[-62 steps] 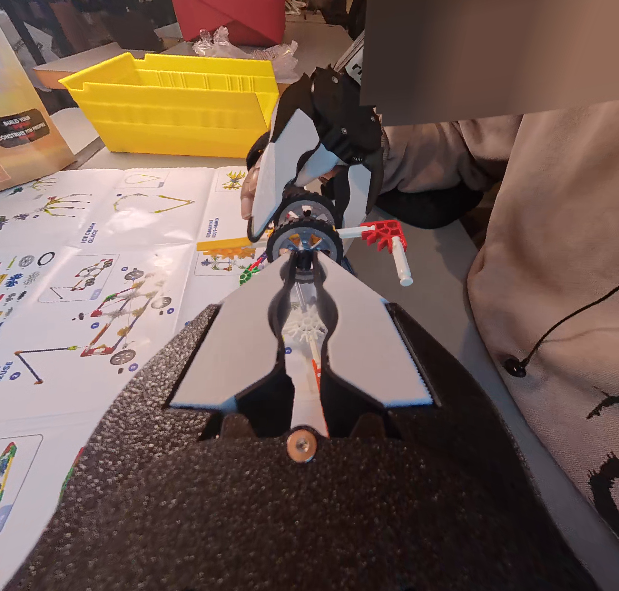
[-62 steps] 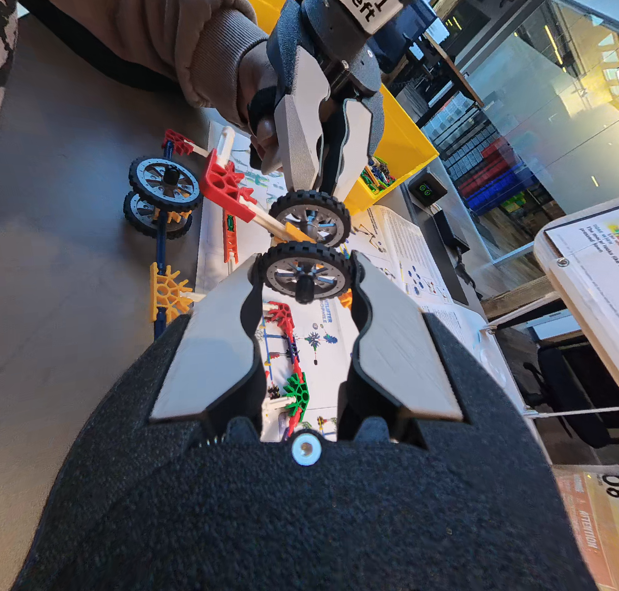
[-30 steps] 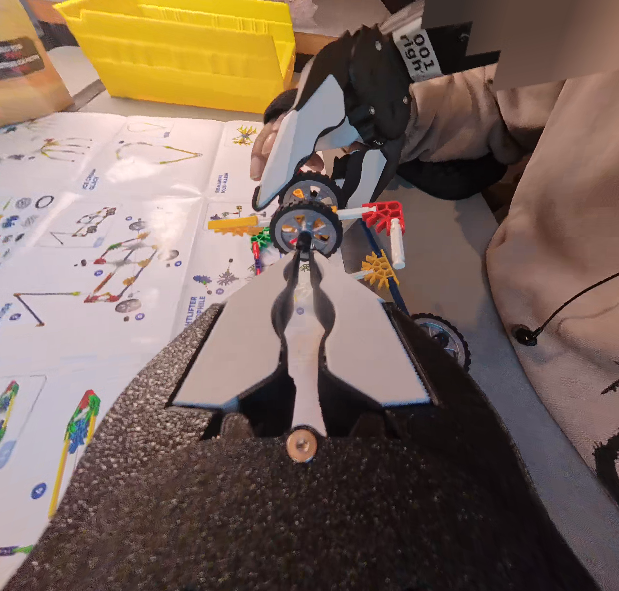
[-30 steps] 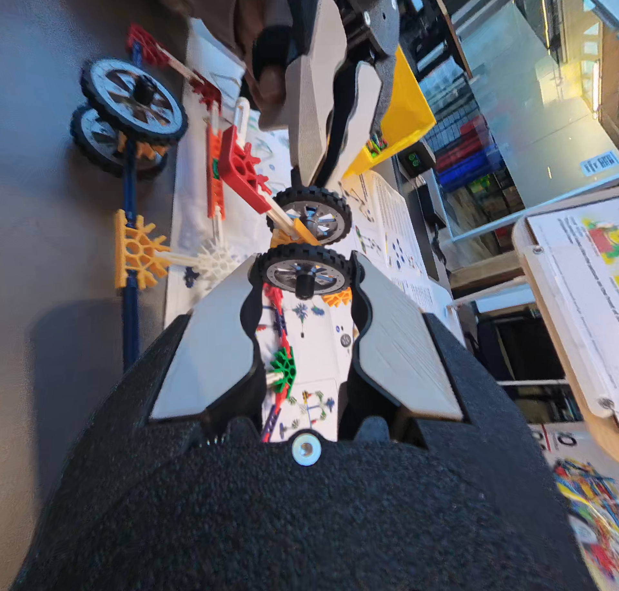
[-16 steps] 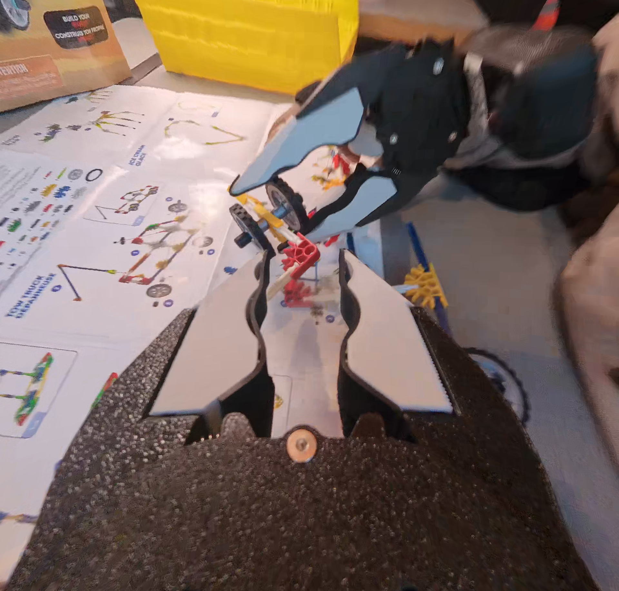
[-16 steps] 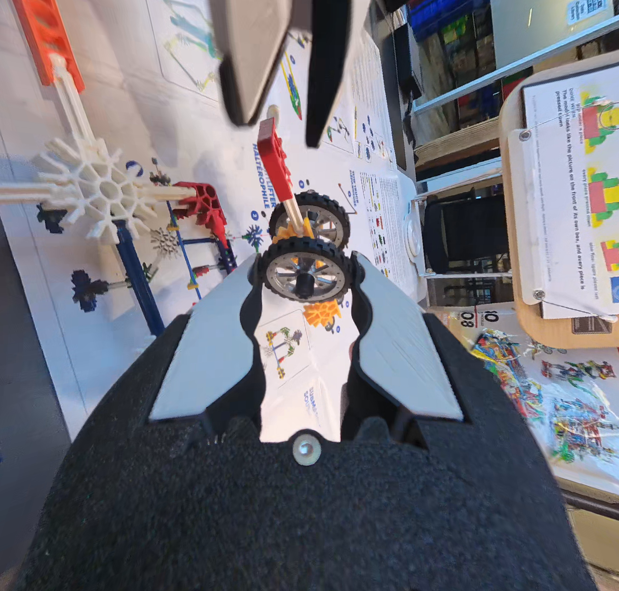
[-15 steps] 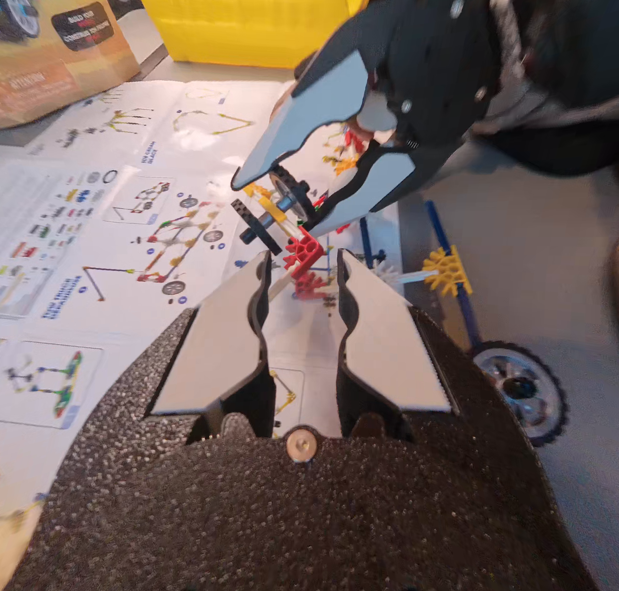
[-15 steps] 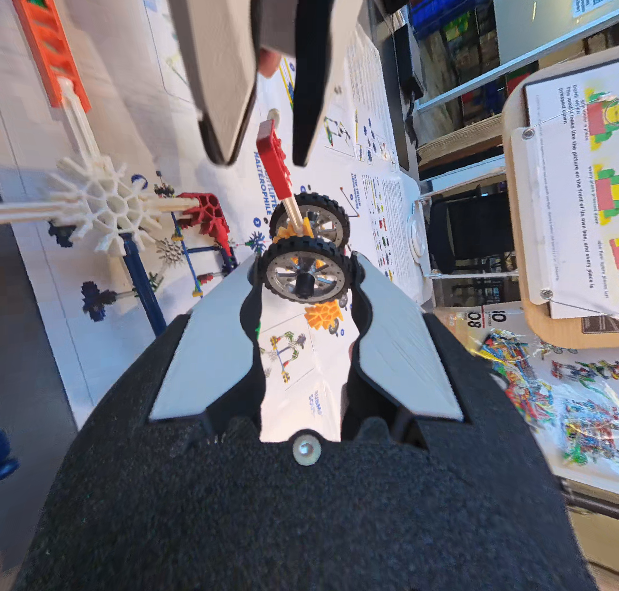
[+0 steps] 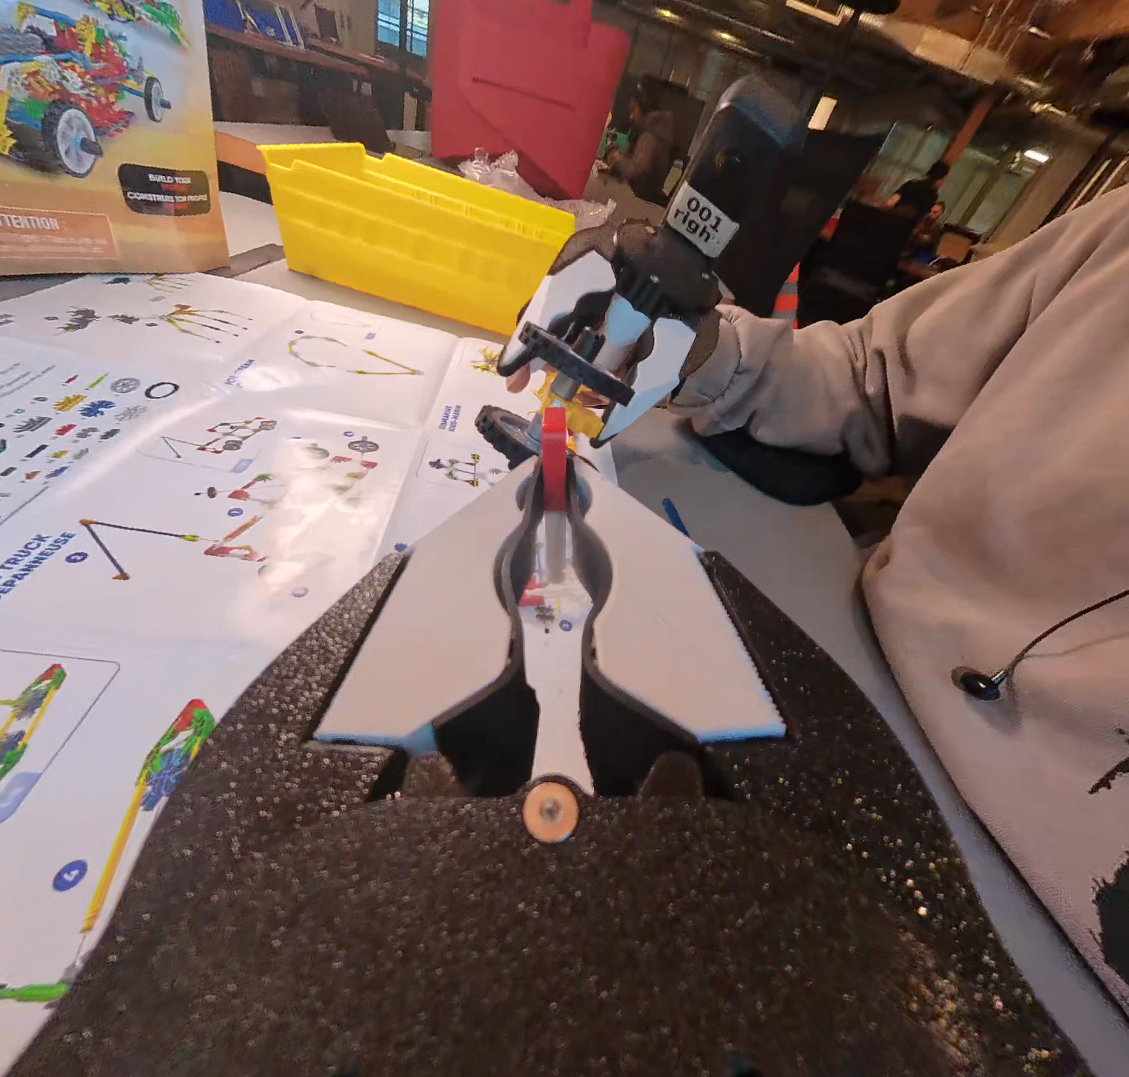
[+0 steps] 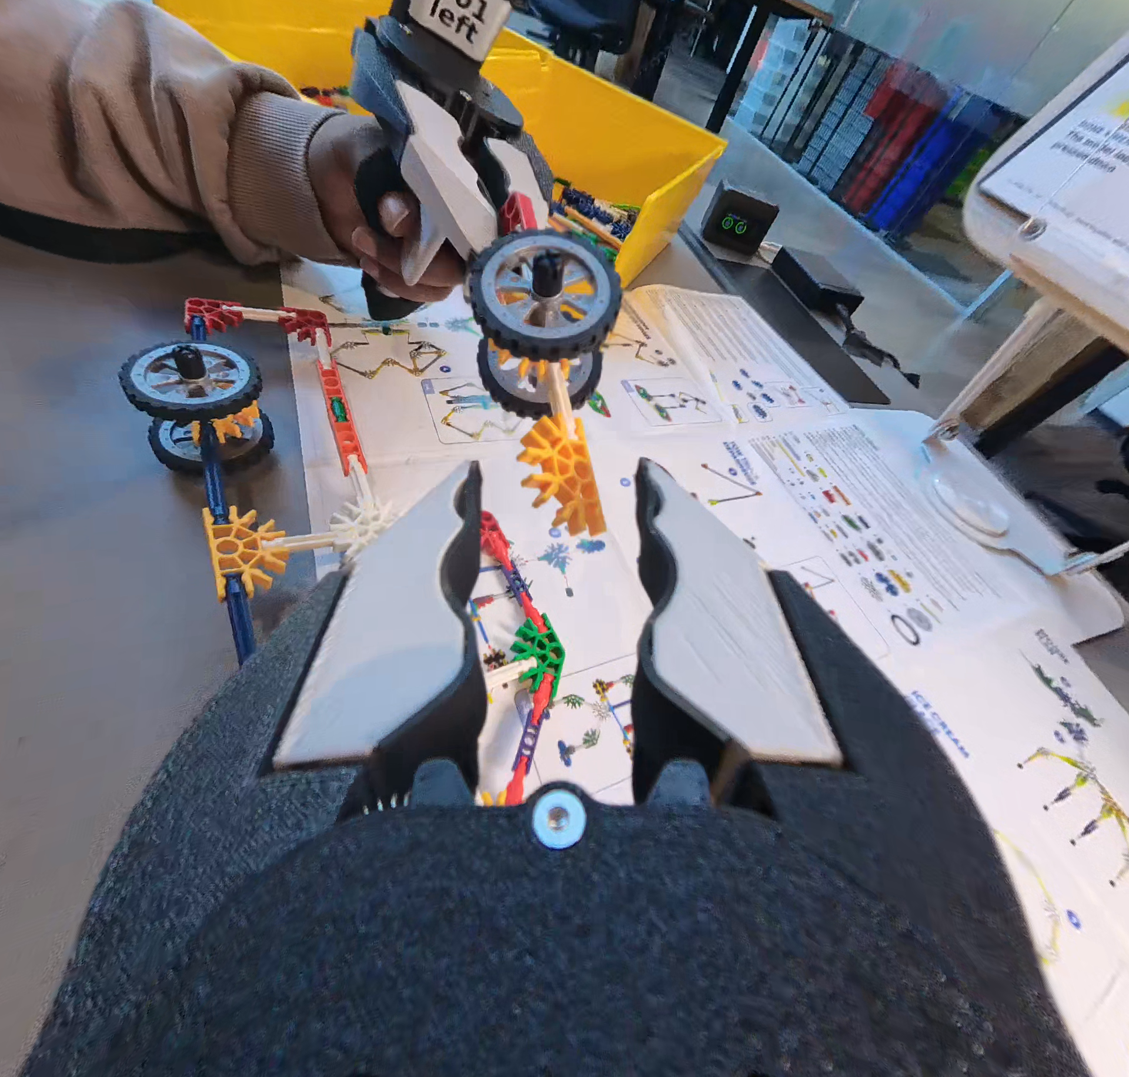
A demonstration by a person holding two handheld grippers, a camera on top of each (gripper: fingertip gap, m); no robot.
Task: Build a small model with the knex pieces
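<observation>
A small assembly of two black-tyred wheels (image 10: 544, 296) on an axle, with a white rod, a yellow connector (image 10: 562, 479) and a red connector (image 9: 554, 455), is held in the air. My left gripper (image 9: 553, 467) is shut on the red connector; it also shows in the right wrist view (image 10: 507, 223). My right gripper (image 10: 557, 473) is open and empty. Its tips stand either side of the yellow connector, short of the wheels. In the left wrist view the right gripper (image 9: 555, 403) sits close around the upper wheel (image 9: 574, 363).
A partly built frame with two wheels (image 10: 189, 376), a blue rod, a yellow connector (image 10: 241, 550) and an orange strip lies on the grey table. An instruction sheet (image 9: 183, 437) covers the table. A yellow bin (image 9: 415, 241), a toy box (image 9: 104, 107) and a small black device (image 10: 739, 220) stand behind. There is about 8 cm between the tips of the two grippers.
My left gripper let go of the wheel axle, opened, then shut on the red connector. My right gripper opened off the wheel and drew back. The assembly turned and rose.
</observation>
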